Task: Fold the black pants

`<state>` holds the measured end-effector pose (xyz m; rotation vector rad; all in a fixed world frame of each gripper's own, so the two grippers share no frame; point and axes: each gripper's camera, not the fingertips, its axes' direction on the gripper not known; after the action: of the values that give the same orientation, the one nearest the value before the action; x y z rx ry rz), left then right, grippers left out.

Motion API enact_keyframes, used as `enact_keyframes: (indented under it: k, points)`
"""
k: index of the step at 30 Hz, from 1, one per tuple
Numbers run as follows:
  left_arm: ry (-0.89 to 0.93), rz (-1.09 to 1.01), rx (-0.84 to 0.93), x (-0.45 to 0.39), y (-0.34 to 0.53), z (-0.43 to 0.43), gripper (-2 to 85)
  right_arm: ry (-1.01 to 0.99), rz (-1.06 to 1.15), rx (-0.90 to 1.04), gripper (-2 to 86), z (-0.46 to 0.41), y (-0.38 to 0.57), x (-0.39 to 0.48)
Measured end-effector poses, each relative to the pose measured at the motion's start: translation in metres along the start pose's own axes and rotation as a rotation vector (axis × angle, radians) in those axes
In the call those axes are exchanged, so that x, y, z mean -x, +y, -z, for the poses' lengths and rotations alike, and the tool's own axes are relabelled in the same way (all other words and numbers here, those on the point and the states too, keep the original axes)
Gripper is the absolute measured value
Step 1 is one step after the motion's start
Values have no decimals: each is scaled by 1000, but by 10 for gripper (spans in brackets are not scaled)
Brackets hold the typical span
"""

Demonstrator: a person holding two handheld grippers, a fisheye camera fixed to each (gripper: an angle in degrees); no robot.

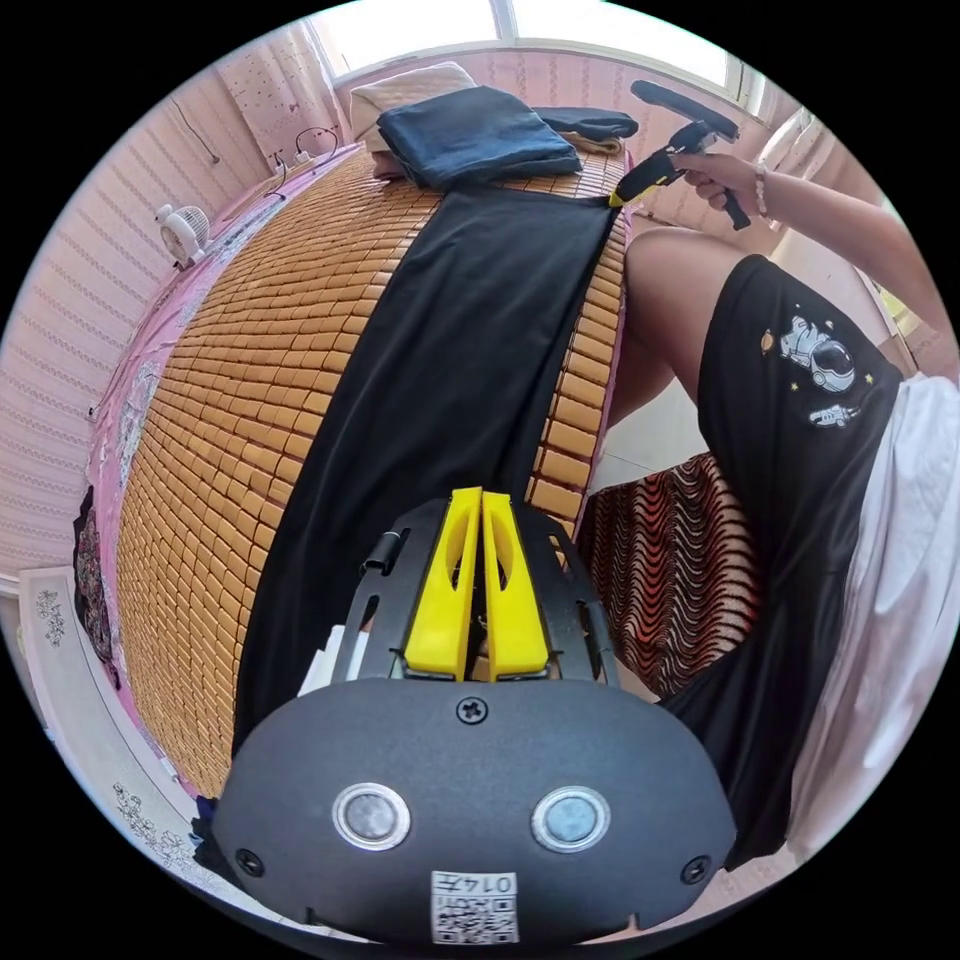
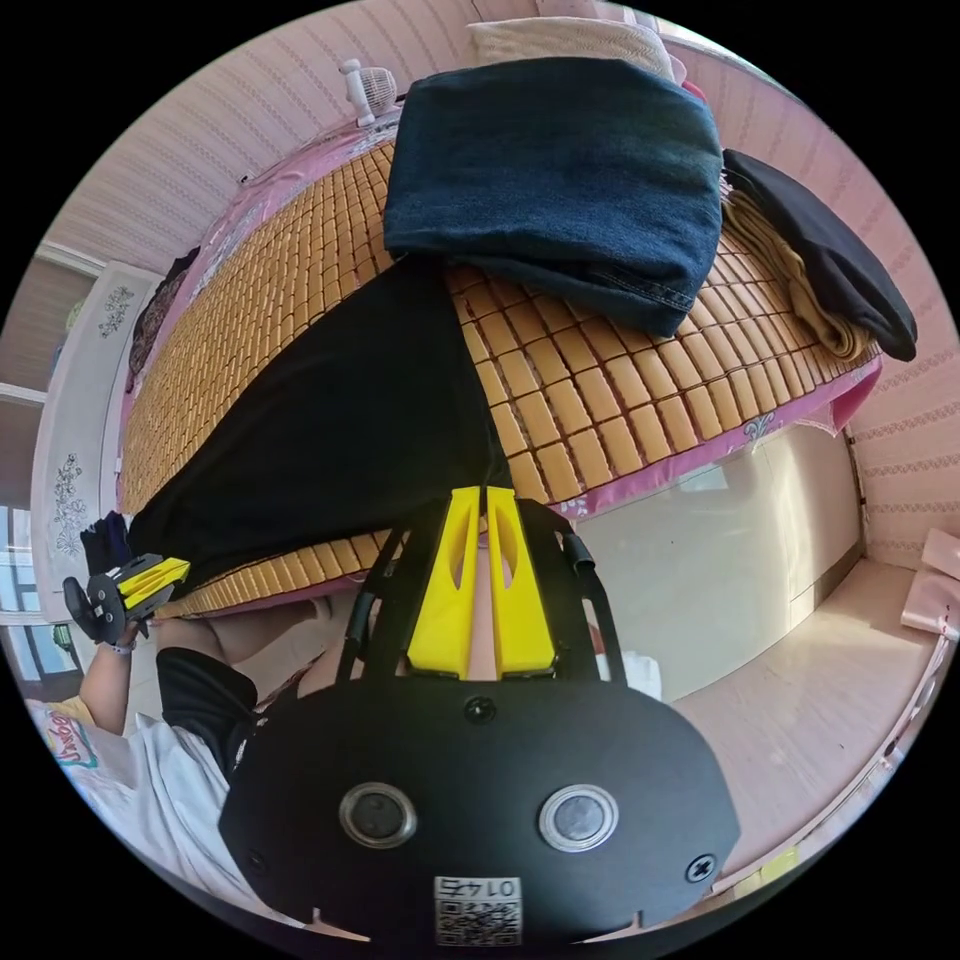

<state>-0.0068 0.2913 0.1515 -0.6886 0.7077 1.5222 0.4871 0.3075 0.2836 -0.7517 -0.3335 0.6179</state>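
Yellow jaws of the left gripper sit pressed together at 6 o'clock in the left gripper view, tips on the near end of the pants; whether they pinch cloth I cannot tell. From there the pants run as 1 long black strip over the mat toward 12 o'clock, where the right gripper, in a hand, meets their far corner at 1 o'clock. In the right gripper view, the right gripper has its jaws nearly closed at the pants' corner; its grip is unclear too. Folded jeans lie just beyond, at 12 o'clock.
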Motion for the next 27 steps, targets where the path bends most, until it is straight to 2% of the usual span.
enact_keyframes:
  k: [4,6,9,11,16,21,27]
  points:
    - [-27,39,4,3,6,-6,-8,23,-53,-46,85,-7,-2,-1]
    - [-10,81,13,9,12,-11,-7,-91,-74,50,100,-30,-9,-2]
    - [13,162,28,21,25,-22,-7,34,-22,61,68,-36,-14,18]
    - [13,195,29,25,34,-28,-7,30,66,64,21,-38,-16,35]
    - [95,236,31,32,62,-49,-9,167,199,44,1,-39,-19,64]
    - [166,189,15,16,78,-58,-10,189,149,55,-1,-62,-27,67]
    - [295,320,-27,10,130,-74,-10,217,55,113,20,-91,-27,78]
